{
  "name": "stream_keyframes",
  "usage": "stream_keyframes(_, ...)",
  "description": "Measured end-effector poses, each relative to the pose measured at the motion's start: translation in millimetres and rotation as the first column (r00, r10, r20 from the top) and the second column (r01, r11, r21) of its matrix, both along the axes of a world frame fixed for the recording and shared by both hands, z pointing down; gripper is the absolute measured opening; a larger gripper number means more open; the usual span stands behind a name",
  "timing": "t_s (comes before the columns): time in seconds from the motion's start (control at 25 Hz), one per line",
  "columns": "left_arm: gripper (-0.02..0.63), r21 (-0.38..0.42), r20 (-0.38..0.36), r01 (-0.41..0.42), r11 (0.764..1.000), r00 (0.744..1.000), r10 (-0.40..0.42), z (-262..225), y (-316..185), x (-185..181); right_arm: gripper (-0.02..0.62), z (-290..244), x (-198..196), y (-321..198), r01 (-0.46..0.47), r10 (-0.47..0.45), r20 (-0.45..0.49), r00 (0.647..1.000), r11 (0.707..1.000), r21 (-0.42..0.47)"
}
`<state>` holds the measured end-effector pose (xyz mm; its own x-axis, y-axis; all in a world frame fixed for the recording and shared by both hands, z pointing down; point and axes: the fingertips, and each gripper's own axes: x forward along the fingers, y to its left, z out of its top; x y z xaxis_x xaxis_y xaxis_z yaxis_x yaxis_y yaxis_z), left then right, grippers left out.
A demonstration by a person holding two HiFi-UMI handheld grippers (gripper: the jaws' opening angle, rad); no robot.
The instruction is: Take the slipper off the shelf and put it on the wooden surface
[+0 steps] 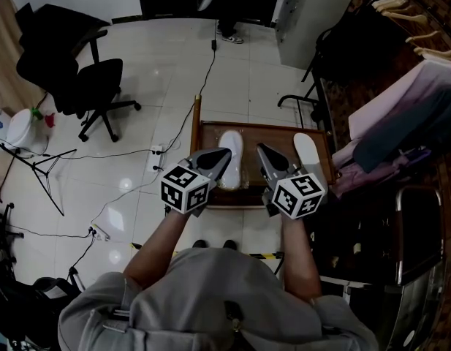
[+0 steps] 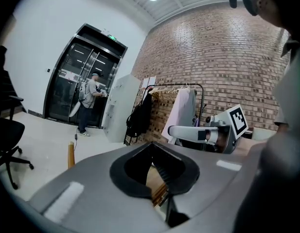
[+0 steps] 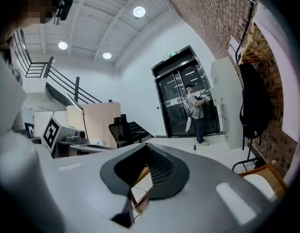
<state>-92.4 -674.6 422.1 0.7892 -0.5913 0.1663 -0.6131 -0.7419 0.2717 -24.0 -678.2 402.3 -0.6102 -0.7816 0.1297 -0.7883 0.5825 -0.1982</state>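
Head view shows, nearest to the person, both grippers held above the near part of the wooden surface (image 1: 199, 134). The left gripper (image 1: 224, 154) has its jaws pressed together with nothing between them. The right gripper (image 1: 262, 149) is clenched and empty too. Beyond them two white slippers lie on the wooden surface, the left slipper (image 1: 235, 139) at its left side and the right slipper (image 1: 307, 151) at its right side. Each slipper is probably light, soft and easy to bend. The best hold is likely a pinch on the thick sole edge near the heel, because a smooth upper could slip.
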Motion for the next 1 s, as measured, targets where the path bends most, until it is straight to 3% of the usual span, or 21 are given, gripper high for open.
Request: stream_keyframes(1.0, 0.006, 0.000, 0.011, -0.033, 0.999, 0.999, 0.033, 0.3, 9.9, 5.2, 0.000, 2.2, 2.1, 8.0, -0.007, 0.007, 0.013, 1.000, 1.000, -0.009)
